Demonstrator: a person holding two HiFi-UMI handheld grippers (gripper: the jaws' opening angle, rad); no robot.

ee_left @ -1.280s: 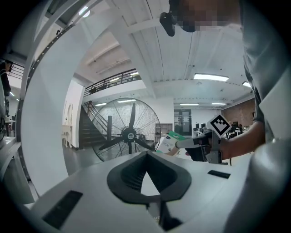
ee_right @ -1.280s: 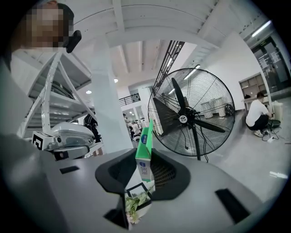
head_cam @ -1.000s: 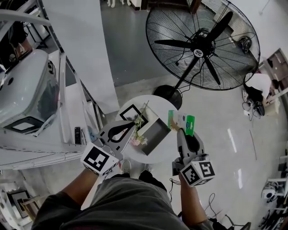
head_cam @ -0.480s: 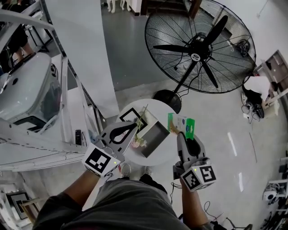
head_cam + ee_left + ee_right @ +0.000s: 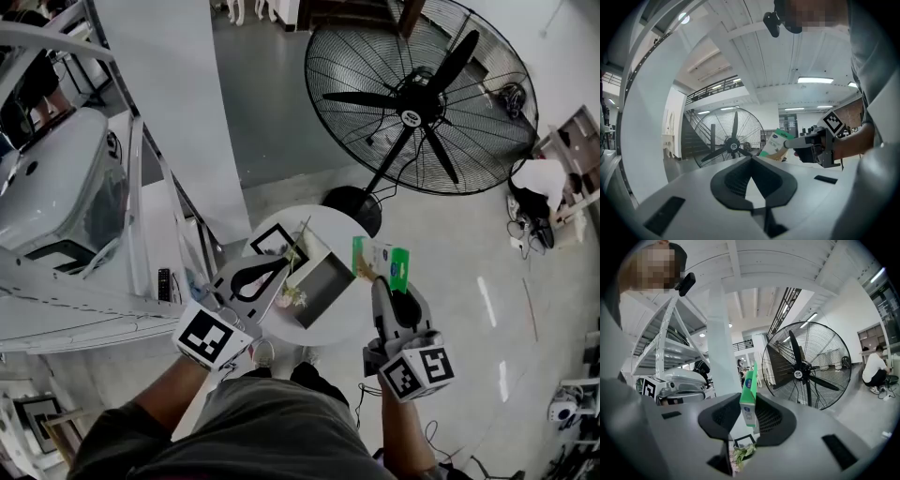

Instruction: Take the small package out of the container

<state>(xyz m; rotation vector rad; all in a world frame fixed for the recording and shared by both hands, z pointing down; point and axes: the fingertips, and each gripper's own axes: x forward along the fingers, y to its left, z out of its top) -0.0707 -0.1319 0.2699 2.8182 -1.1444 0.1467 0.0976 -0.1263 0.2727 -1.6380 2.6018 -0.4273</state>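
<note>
The small package, a green and white carton, hangs in the air just right of the round white table. My right gripper is shut on its lower edge. In the right gripper view the package stands upright between the black pads. The grey open container sits on the table to the left of the package. My left gripper hovers over the table's left side, shut and empty. The left gripper view shows the package held clear of the table.
A bunch of flowers and a black-framed picture lie on the table beside the container. A large pedestal fan stands behind the table. White shelving and a white machine fill the left side. A person crouches at the far right.
</note>
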